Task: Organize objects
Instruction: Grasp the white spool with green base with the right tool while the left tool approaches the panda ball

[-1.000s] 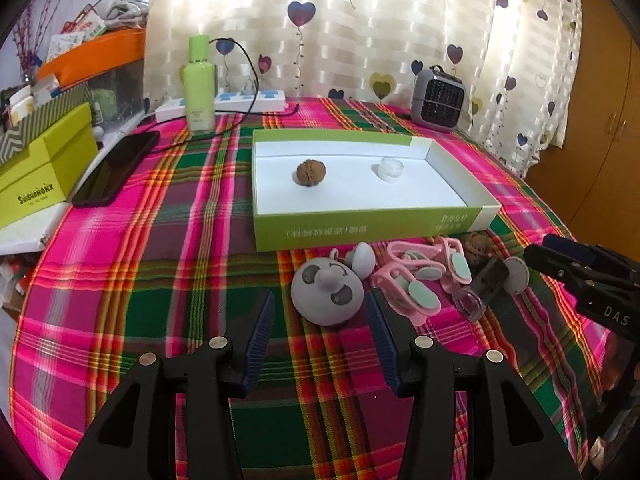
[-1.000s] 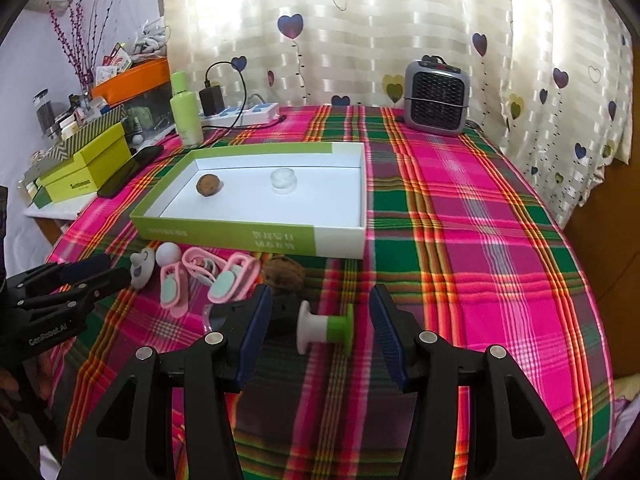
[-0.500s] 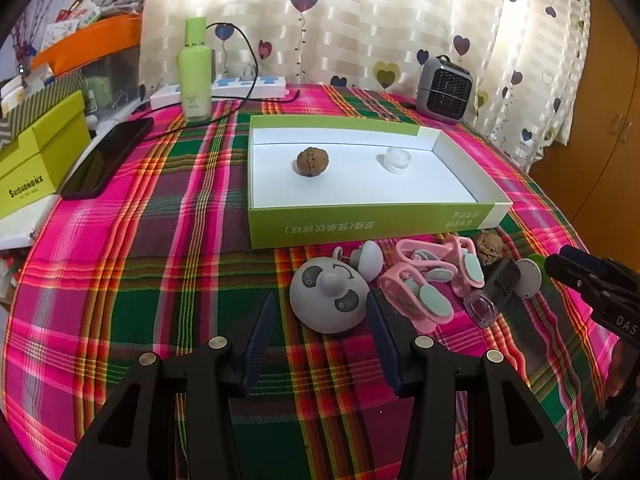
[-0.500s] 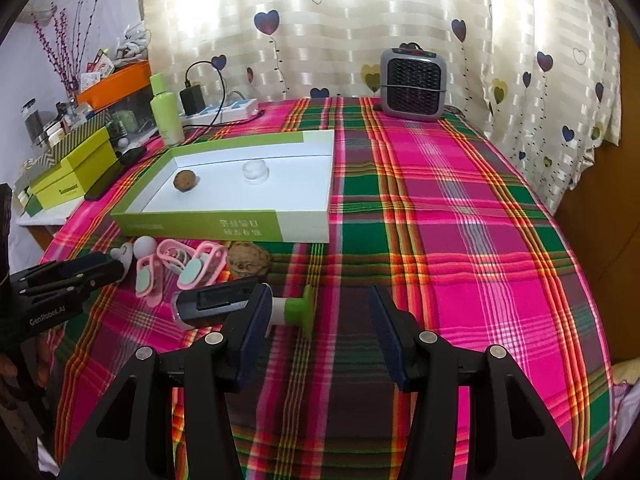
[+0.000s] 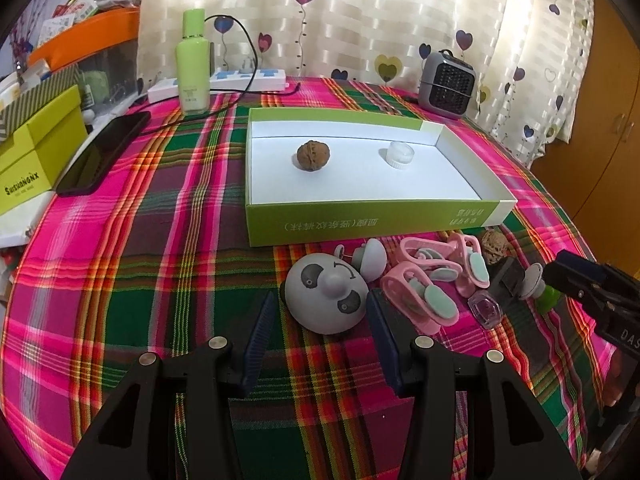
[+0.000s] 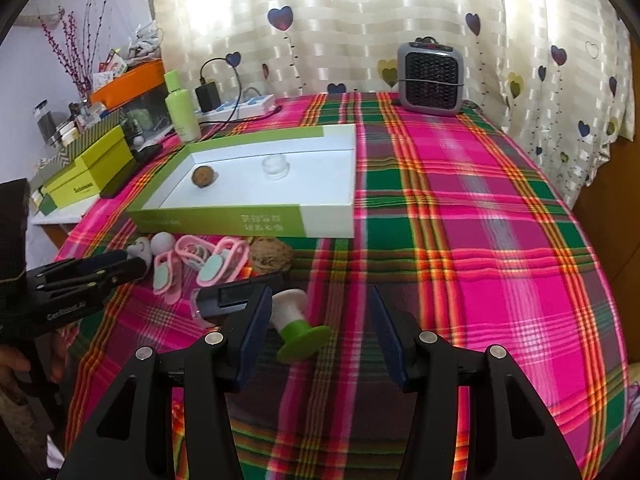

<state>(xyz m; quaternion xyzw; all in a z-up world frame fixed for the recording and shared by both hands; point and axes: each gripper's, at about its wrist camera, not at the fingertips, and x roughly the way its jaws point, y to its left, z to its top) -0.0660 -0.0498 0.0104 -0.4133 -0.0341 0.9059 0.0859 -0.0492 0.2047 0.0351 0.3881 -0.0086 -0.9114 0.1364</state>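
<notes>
A green-and-white tray [image 5: 360, 222] [image 6: 224, 220] holds a walnut [image 5: 313, 155] and a clear cap [image 5: 400, 154]. In front of it lie a grey panda toy [image 5: 326, 294], pink clips [image 5: 436, 280] [image 6: 200, 264], a second walnut [image 6: 270, 258], a black block [image 6: 236, 294] and a green-and-white stamp [image 6: 298, 326]. My left gripper [image 5: 320, 324] is open, its fingers on either side of the panda's near edge. My right gripper [image 6: 318, 322] is open just above the stamp, which lies by its left finger.
A green bottle [image 5: 194, 68], power strip [image 5: 224, 82], phone [image 5: 102, 152] and green boxes [image 5: 36, 148] stand at the left and back. A small grey heater [image 6: 430, 76] stands at the back right. The plaid cloth [image 6: 480, 240] stretches to the right of the tray.
My left gripper has moved forward, so the panda toy now sits between its fingertips. My right gripper has shifted right and turned, and the stamp has slid toward its left finger.
</notes>
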